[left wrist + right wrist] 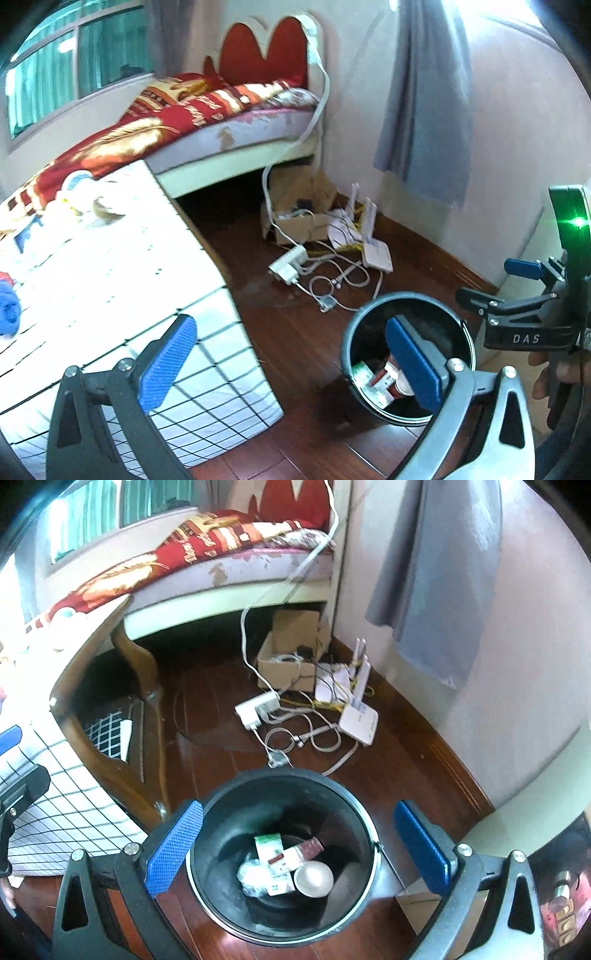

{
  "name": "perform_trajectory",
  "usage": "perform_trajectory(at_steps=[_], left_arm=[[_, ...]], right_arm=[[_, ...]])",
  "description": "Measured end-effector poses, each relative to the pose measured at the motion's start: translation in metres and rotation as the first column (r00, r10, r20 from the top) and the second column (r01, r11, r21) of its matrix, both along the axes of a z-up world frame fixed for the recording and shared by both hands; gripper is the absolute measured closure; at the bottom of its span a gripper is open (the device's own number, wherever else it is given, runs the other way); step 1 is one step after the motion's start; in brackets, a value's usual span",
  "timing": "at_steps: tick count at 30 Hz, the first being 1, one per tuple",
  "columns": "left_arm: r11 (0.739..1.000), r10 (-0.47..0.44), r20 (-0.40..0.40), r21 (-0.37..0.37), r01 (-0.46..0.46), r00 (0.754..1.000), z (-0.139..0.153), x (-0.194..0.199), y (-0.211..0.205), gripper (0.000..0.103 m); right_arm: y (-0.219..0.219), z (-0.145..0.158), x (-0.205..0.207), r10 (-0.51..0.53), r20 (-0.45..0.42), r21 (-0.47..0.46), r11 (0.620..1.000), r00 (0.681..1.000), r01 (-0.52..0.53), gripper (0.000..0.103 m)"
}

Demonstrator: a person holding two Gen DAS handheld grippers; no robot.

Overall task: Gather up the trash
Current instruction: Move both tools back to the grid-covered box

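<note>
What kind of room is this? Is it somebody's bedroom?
Most likely a bedroom in a home. There is a bed with a red patterned blanket under a window, a grey curtain on the wall, and a black trash bin on the wooden floor.

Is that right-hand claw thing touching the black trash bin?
Apart. In the right wrist view the open right gripper hangs above the bin; the left wrist view shows it clear of the rim.

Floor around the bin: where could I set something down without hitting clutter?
Bare wood lies between the black bin and the table leg, up toward the bed. Behind the bin it is crowded: power strip, router, cables and cardboard box.
</note>
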State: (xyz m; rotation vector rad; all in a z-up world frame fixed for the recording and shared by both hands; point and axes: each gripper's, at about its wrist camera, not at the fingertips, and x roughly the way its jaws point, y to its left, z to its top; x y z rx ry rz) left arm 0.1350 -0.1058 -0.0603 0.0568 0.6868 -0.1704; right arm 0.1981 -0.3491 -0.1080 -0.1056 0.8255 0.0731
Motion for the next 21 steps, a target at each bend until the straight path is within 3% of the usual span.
perform_trajectory(at_steps=[11, 21], left_arm=[[0.992, 0.124, 0.057, -0.019, -0.123, 0.991, 0.021, -0.013, 0.058, 0.0], [0.969, 0.247, 0.096, -0.025, -0.246, 0.964, 0.035, -0.033, 0.118, 0.0]], right_arm=[[0.056, 0.031, 0.002, 0.085, 0.075, 0.014, 0.996, 0.994, -0.086, 0.0], [0.123, 0.046, 0.001, 0.21, 0.13, 0.022, 0.976, 0.969, -0.215, 0.0]])
